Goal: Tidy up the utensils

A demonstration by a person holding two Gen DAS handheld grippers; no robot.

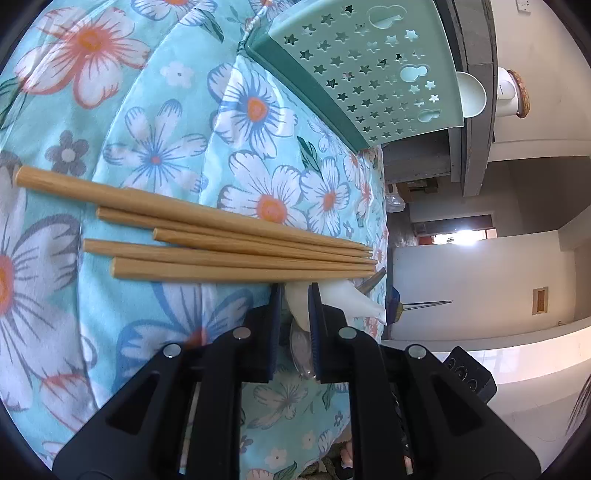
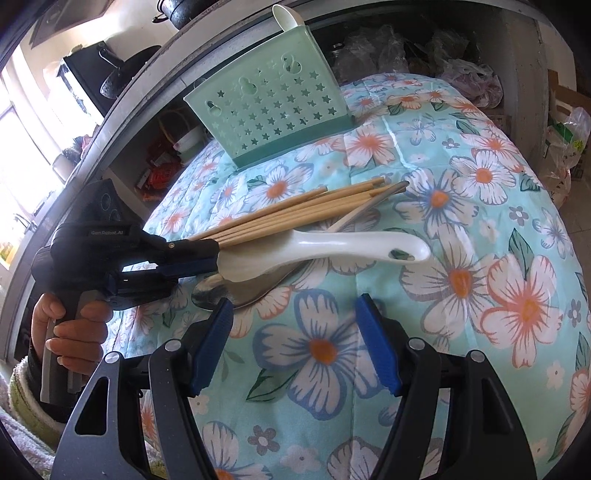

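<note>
My left gripper (image 1: 295, 291) is shut on the bowl end of a white ceramic spoon (image 1: 343, 301); in the right wrist view this gripper (image 2: 216, 254) grips the spoon (image 2: 332, 247) low over the floral cloth. Several wooden chopsticks (image 1: 221, 243) lie bundled beside the spoon, also in the right wrist view (image 2: 295, 210). A metal spoon (image 2: 236, 290) lies under the white one. A mint green utensil holder (image 2: 269, 107) with star holes stands behind them, with a white spoon in it (image 2: 286, 16). My right gripper (image 2: 293, 336) is open and empty, just in front of the utensils.
The floral cloth (image 2: 461, 221) covers a rounded surface that drops off on all sides. A grey counter edge (image 2: 122, 107) runs behind the holder, with shelves of bags and boxes under it. The holder also shows in the left wrist view (image 1: 369, 70).
</note>
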